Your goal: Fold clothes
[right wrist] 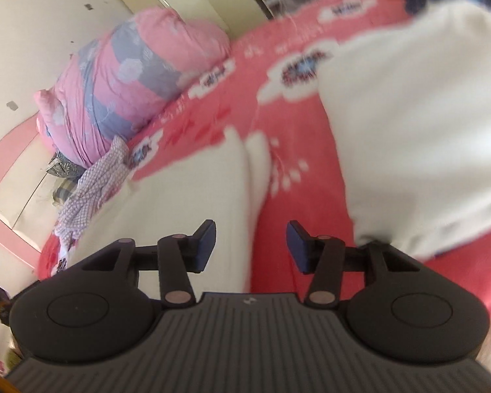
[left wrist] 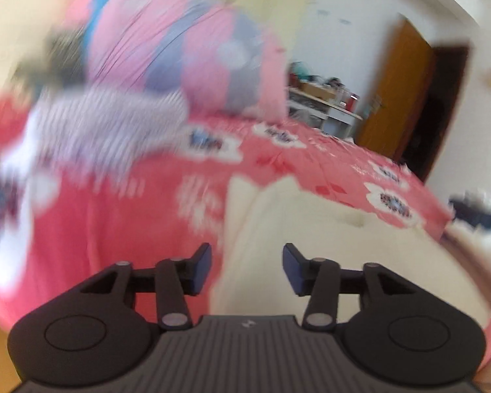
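Left gripper [left wrist: 247, 268]: my jaws stand apart, nothing between them, free for a new hold.
Right gripper [right wrist: 250, 245]: released too, empty.
White garment [right wrist: 193, 196]: lies near me on the red bedsheet [right wrist: 294, 196], flat for folding.
Checked cloth [right wrist: 91, 186]: far left, aside.

Both cams ride right behind their fingers, angled down over the bed [left wrist: 311, 160] from close up. Left one faces the far door [left wrist: 396, 98], right one tilts toward the wall. Both catch the quilt [right wrist: 131, 75] and the white cloth [left wrist: 327, 229].
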A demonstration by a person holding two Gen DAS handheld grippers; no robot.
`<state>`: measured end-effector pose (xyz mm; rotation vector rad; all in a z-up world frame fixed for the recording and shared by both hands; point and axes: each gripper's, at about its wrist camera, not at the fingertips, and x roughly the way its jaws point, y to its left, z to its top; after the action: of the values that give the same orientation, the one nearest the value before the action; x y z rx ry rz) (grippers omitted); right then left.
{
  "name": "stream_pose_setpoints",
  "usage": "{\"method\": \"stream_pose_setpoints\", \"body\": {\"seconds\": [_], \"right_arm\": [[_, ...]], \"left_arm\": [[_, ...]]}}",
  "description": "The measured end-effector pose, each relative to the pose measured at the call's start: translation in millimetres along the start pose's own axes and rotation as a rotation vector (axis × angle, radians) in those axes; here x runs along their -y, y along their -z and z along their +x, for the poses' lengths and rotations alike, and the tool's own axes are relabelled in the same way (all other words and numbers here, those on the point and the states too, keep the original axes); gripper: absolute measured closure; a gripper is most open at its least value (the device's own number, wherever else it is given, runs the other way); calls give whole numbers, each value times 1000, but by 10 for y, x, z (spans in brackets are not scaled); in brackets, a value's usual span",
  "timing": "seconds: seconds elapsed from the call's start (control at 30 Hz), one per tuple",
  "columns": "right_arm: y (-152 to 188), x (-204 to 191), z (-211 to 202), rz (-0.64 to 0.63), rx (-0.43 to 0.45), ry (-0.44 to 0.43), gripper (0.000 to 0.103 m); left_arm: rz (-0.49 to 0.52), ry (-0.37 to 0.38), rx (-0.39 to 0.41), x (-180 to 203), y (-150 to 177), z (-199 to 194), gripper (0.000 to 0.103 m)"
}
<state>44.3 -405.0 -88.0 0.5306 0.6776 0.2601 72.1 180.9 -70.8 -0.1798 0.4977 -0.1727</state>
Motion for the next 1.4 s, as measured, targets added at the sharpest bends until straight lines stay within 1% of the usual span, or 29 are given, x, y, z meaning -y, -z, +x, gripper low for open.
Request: {"method": "stream_pose_setpoints", "body": {"seconds": [0.03, 0.1, 0.13, 0.23, 0.27, 0.33, 0.4, 0.53, 0.6, 0.63, 0.67, 0.77, 0.83, 0.87, 0.93, 1.07, 1.1, 1.2, 1.33, 1.37, 1.4], "right_arm": [[-25, -60, 53, -28, 13, 6, 55], [-79, -174, 230, -101, 34, 28, 56], [-111, -233, 335, -135, 40, 27, 56], [-190, -420, 624, -221, 41, 15, 56], [-221, -485, 736, -251, 42, 22, 57], [-298, -578, 960, -308, 30, 31, 57], [-371, -645, 1172, -354, 15, 43, 58], [-492, -692, 1461, -420, -20, 83, 58], [-532, -681, 1535, -433, -28, 93, 58], [-552, -674, 1570, -439, -32, 97, 58], [-573, -668, 1606, -446, -36, 100, 58], [-618, -651, 1732, -458, -49, 98, 58], [-639, -638, 1825, -464, -63, 85, 60], [-647, -630, 1874, -467, -72, 78, 72], [-661, -619, 1941, -466, -85, 100, 95], [-736, -617, 1757, -428, 8, 73, 96], [-739, -620, 1722, -427, 25, 73, 96], [-739, -605, 1756, -442, 30, 95, 97], [-779, -606, 1707, -416, 92, 93, 97], [-780, -603, 1715, -418, 100, 99, 97], [-763, -585, 1771, -430, 91, 115, 97]], "left_arm": [[35, 8, 16, 67, -100, 57, 53], [121, 39, 2, 261, -272, 248, 51], [182, 41, -32, 362, -353, 405, 50], [380, 0, -129, 732, -479, 957, 51], [425, 10, -152, 827, -493, 1125, 51], [480, 37, -229, 945, -512, 1489, 53], [535, 11, -289, 1024, -478, 1793, 55], [605, -4, -345, 1029, -406, 2227, 56], [610, 7, -355, 999, -399, 2310, 59], [611, 18, -355, 990, -397, 2337, 63], [602, 27, -353, 976, -402, 2361, 73], [582, 39, -339, 934, -405, 2399, 93], [553, 43, -314, 889, -422, 2375, 95], [530, 44, -297, 858, -438, 2347, 95], [452, 52, -238, 753, -531, 2217, 96], [256, 108, -139, 431, -748, 1951, 96], [207, 120, -129, 340, -772, 1941, 96], [54, 156, -101, 86, -840, 1939, 96], [6, 120, -70, -10, -847, 2007, 96], [19, 101, -80, 5, -818, 2068, 96], [19, 82, -88, 12, -799, 2130, 96]]}}
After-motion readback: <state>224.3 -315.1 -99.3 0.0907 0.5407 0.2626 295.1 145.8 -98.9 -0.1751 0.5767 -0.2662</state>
